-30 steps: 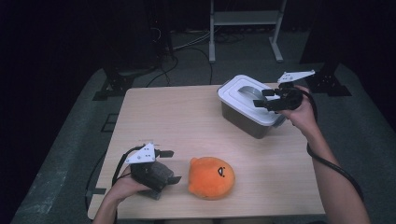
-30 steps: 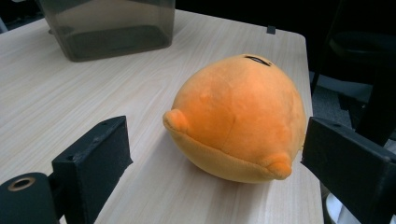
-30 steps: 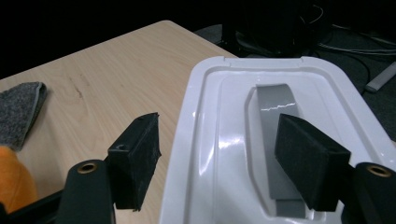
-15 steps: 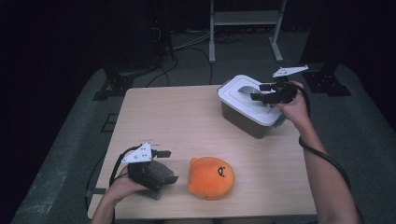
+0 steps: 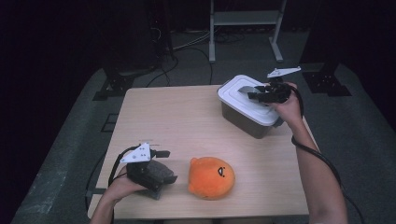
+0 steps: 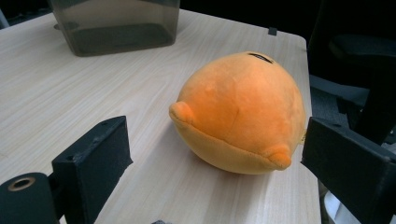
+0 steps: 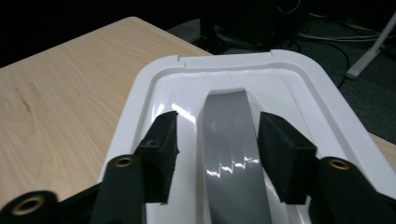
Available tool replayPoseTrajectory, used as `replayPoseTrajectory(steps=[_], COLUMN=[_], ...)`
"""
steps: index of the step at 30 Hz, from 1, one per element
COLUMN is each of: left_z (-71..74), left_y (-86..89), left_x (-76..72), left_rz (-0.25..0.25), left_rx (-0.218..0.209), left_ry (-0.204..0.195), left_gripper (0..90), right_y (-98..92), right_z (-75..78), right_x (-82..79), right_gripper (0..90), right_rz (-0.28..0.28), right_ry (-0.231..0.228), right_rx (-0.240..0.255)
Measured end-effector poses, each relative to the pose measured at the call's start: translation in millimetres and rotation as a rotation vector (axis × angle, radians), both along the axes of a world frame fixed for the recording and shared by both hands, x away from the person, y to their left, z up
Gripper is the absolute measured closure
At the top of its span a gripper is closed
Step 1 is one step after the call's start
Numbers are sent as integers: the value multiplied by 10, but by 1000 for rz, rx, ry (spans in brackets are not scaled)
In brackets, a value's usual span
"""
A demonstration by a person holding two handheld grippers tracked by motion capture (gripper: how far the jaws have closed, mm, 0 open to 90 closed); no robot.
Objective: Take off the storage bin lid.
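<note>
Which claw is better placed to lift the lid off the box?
Right. The right claw already straddles the grey handle on the white lid, jaws just closing, not yet touching. The left claw faces the orange plush.

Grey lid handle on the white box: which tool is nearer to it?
Right. The right tool straddles the grey lid handle, its jaws having just been closing on either side. The left tool sits across the table, facing the orange plush.

Left gripper [image 5: 156, 161] low near the table's front edge, held in the left hand [image 5: 123, 184], fingers [image 6: 91, 158] spread wide, nothing clamped. Right gripper [image 5: 254, 94] extended forward on an outstretched forearm, fingers [image 7: 161, 151] just been closing, partway in, gap remaining.
</note>
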State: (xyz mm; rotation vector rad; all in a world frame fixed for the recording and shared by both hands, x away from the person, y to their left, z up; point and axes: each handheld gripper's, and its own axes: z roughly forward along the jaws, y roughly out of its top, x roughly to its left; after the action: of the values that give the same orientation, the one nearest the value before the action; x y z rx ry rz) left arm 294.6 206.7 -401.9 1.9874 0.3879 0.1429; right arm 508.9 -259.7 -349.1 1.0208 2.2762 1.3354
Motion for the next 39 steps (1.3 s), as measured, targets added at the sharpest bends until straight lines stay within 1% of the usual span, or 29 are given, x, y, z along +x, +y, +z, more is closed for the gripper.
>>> replayPoseTrajectory(steps=[1,2,6,8,11,14,22,24,26,28,31,39], left_z=[0,-6,-5,-4,-7,-1,1,6,10,13,15,22], left_y=[0,-6,-4,-2,3,10,29,29,29,30,36,37], left_x=[0,-4,-7,-7,-11,-12,-19,-23,-25,-28,-30,-34], left_rz=[0,-1,-2,-1,0,0,6,4,1,3,8,7], left_rx=[0,6,5,8,11,10,11,8,9,9,8,7], left_ry=[0,4,5,5,6,5,6,7,6,5,5,0], left_gripper=[72,72,72,72,72,72,72,72,72,72,72,72], right_y=[0,4,11,9,12,5,-12,-5,2,8,45,94], right_z=[0,-3,-6,-13,-14,-12,-34,-31,-25,-23,-17,-12], right_x=[0,11,12,16,14,15,-18,-22,-24,-29,-59,-102], right_gripper=[502,538,584,599,609,635,656,658,661,661,662,663], right_rz=[0,-6,-9,-14,-15,-14,3,4,16,19,42,80], right_ry=[0,10,0,4,4,16,34,43,52,54,50,63], right_rx=[0,-8,-19,-11,-11,2,46,48,52,52,43,46])
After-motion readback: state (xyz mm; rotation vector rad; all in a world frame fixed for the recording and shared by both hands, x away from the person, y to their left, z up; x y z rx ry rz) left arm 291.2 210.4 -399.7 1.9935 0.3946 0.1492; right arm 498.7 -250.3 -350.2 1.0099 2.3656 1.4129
